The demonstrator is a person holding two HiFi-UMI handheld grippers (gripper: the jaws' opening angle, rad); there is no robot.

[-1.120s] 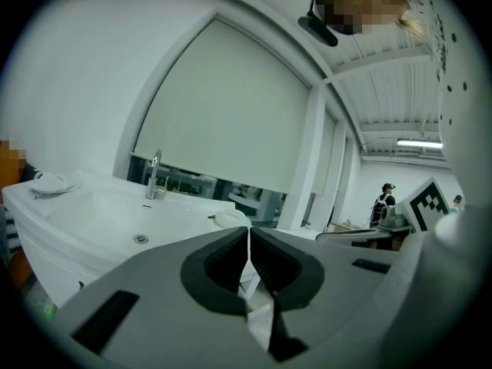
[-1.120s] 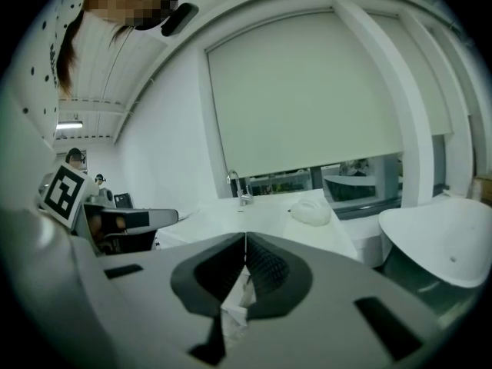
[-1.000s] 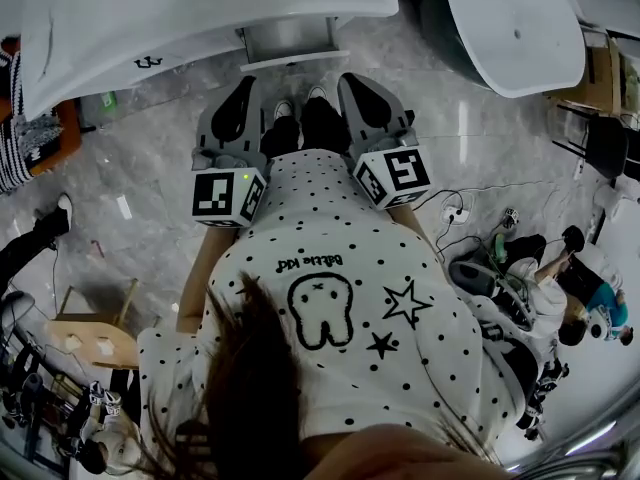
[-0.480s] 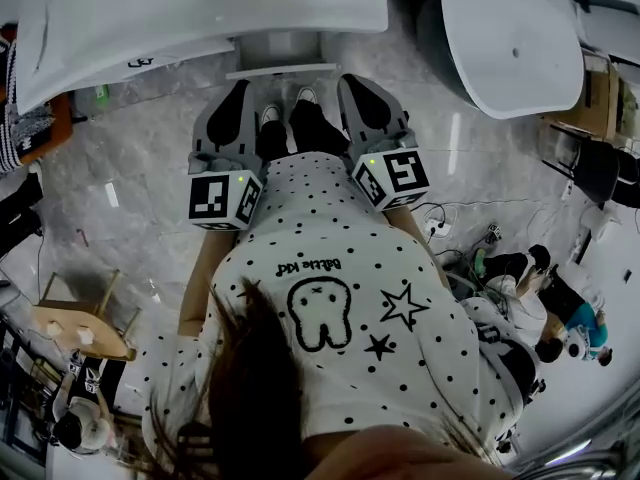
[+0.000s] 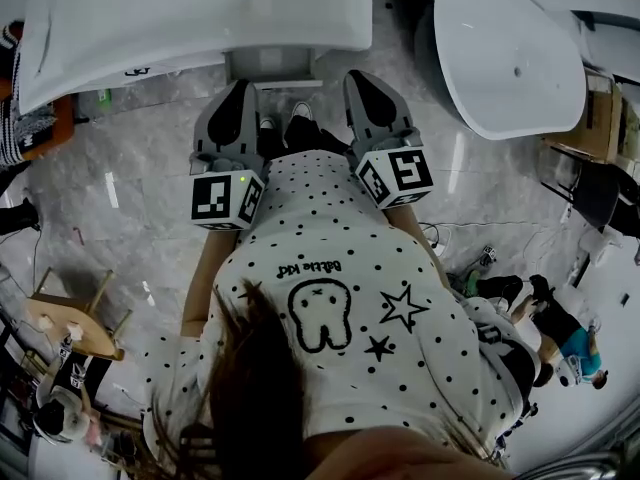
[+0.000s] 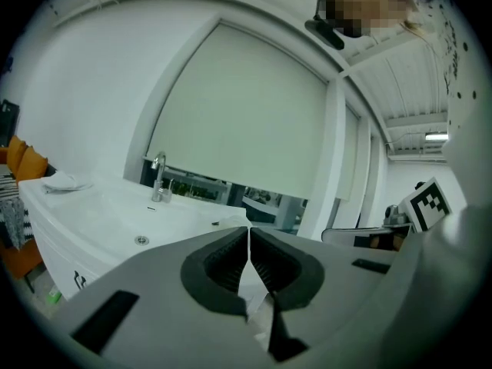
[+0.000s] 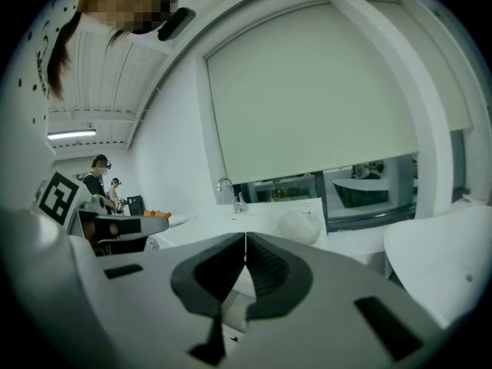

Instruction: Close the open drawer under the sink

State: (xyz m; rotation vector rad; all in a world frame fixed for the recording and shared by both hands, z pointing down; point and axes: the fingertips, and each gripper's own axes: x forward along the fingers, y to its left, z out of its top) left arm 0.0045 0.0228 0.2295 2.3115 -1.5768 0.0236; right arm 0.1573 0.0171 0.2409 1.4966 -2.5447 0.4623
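Observation:
The white sink counter fills the top of the head view. Below its front edge only a short grey strip of the drawer shows. My left gripper and right gripper point at the counter, one on each side of the drawer strip, close to it; whether they touch it I cannot tell. In the left gripper view the left gripper is shut with nothing in it, and the basin with its tap lies beyond. The right gripper is also shut and empty, with the tap ahead.
A large white tub stands at the upper right. A wooden stool sits at the lower left. Cables lie on the marble floor at the right, near a person. An orange cabinet is at the left edge.
Both grippers and the person have moved forward toward the sink. The counter now covers more of the drawer, so less of it shows. The jaws stay shut.

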